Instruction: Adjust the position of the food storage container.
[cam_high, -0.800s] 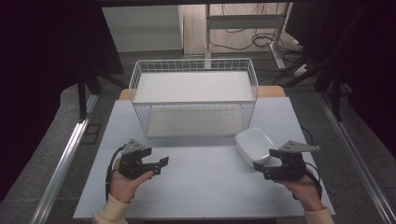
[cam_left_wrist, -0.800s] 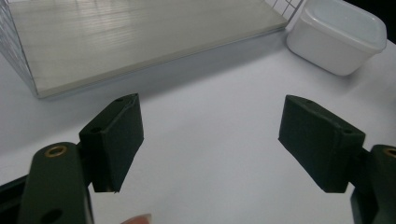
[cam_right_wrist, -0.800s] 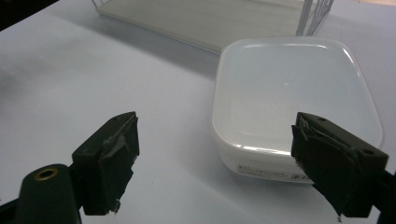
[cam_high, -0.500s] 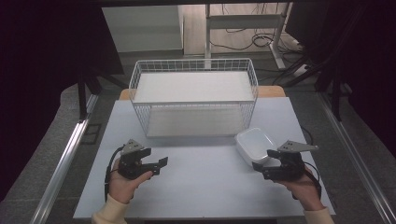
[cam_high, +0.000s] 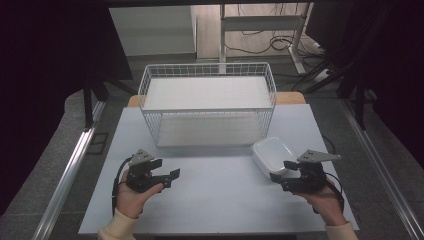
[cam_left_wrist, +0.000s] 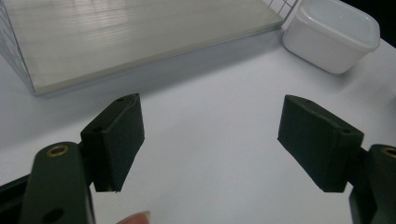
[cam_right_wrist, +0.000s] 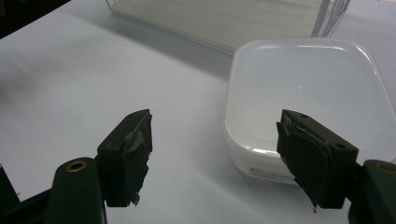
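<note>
- High view: fixed overhead, person's side, looks fwd + down over whole table (cam_high: 210, 200).
- Left gripper view: low, close to tabletop, aimed across at white tub (cam_left_wrist: 332, 35).
- Right gripper view: close, right at tub (cam_right_wrist: 308, 93).
- All three share tub + wire basket (cam_high: 207, 102).

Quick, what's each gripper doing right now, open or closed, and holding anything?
Left gripper: open, holding nothing, over bare table.
Right gripper: open, holding nothing, close to the white container.

White wire basket (cam_high: 207, 107), white table (cam_high: 215, 200), floor cables (cam_high: 260, 42)
</note>
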